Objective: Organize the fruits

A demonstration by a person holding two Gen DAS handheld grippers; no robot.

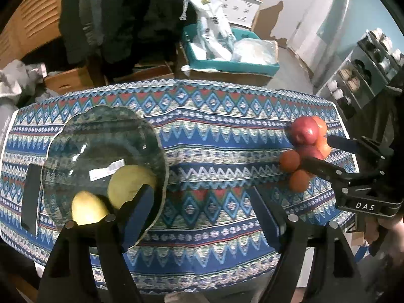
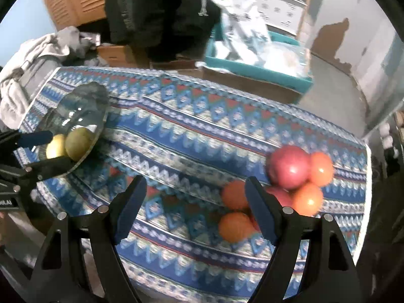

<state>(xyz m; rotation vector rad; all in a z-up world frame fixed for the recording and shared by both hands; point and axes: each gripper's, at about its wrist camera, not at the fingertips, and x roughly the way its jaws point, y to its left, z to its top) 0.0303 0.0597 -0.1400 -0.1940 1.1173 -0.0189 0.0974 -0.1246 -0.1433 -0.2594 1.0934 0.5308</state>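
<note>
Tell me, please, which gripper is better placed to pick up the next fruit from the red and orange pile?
Right: the right gripper is open beside the fruit pile, while the left gripper is by the glass plate.

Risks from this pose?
1. The fruit pile is tightly packed; the open right gripper is beside it, so closing on one fruit may nudge the others, which could roll toward the nearby table edge.
2. The open left gripper overlaps the glass plate rim; a bump might shift the plate and its two yellow-green fruits.
</note>
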